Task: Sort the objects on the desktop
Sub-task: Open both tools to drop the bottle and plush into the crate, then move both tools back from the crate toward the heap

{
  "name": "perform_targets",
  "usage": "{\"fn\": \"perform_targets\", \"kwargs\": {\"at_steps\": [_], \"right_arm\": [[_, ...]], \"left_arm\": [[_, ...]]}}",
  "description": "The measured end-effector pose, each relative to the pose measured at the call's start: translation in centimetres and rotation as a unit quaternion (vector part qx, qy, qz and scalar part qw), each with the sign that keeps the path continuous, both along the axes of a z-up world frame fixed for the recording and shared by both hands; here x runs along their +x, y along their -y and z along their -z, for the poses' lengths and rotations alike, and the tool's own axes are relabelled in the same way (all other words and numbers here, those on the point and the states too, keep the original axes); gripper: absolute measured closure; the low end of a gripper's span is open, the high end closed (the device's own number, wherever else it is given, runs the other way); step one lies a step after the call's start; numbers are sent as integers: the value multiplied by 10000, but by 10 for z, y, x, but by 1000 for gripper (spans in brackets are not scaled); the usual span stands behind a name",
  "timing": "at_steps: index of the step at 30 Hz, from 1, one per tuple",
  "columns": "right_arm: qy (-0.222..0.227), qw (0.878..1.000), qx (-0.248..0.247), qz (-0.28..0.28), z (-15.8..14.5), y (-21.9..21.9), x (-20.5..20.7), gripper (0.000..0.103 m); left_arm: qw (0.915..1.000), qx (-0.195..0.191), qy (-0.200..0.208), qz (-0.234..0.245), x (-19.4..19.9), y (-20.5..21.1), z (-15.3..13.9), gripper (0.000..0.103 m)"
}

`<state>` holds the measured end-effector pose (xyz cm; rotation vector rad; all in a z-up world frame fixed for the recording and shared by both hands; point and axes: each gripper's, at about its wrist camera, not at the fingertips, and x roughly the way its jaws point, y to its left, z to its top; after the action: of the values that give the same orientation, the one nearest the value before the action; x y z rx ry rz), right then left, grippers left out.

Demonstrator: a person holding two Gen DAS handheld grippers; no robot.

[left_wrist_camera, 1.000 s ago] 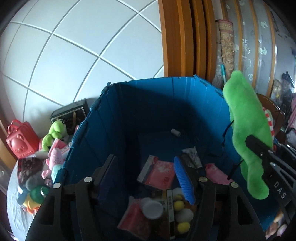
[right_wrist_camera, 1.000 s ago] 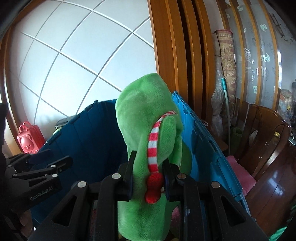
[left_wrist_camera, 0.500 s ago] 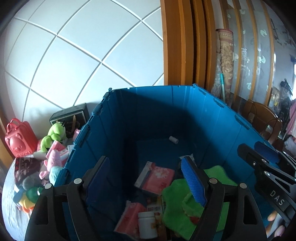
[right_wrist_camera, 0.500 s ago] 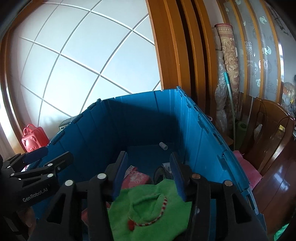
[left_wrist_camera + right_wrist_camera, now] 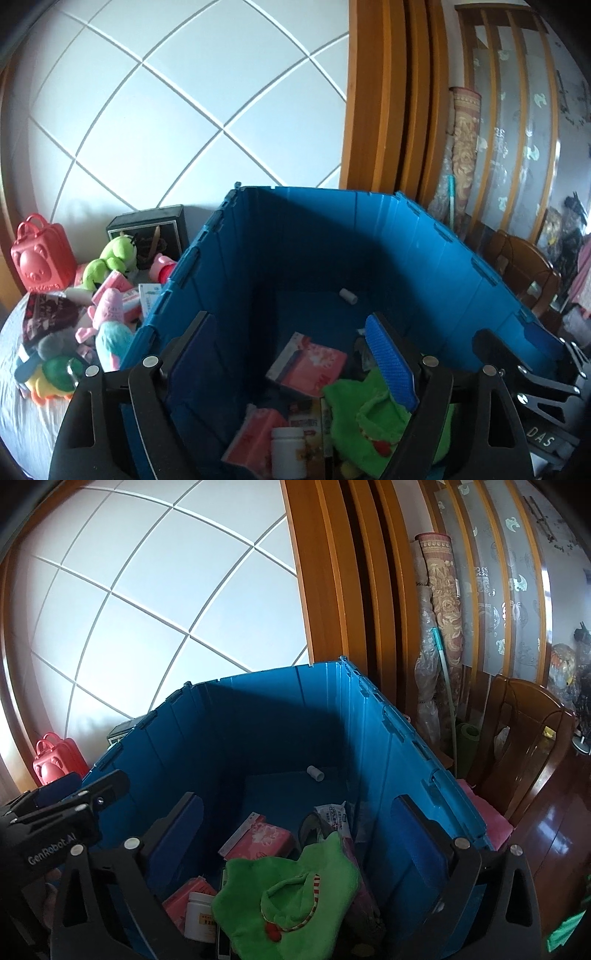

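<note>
A tall blue crate [image 5: 321,229] [image 5: 373,731] stands in front of both grippers. A green plush toy [image 5: 291,890] [image 5: 362,410] with a red-and-white striped cord lies inside it on top of pink packets [image 5: 262,838], a white bottle [image 5: 199,915] and other small items. My right gripper [image 5: 303,834] is open and empty above the plush. My left gripper [image 5: 291,354] is open and empty over the crate's near left side. More plush toys [image 5: 107,262] and packets lie on the table left of the crate.
A red bear-shaped bag [image 5: 40,254] and a dark box [image 5: 151,229] stand at the back left. A wooden chair [image 5: 517,738] and a rolled carpet [image 5: 443,609] are to the right. A tiled wall lies behind.
My right gripper opened and let go of the green plush, which fell into the crate. The right jaws have since spread wider. The left gripper rose slightly.
</note>
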<state>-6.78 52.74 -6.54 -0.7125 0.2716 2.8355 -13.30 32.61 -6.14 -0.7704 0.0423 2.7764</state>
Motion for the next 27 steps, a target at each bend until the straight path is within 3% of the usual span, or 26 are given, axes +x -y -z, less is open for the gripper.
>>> {"fn": "perform_targets", "kwargs": {"at_steps": [10, 16, 27], "right_arm": [[-124, 9997, 169, -125, -5, 28, 6, 0], [-313, 9983, 249, -421, -16, 62, 6, 0], [-673, 9843, 413, -1577, -33, 184, -18, 0]], "left_arm": [[9987, 51, -433, -250, 36, 44, -21, 15], [9947, -43, -638, -801, 49, 90, -24, 8], [9827, -49, -365, -1816, 44, 208, -12, 7]]}}
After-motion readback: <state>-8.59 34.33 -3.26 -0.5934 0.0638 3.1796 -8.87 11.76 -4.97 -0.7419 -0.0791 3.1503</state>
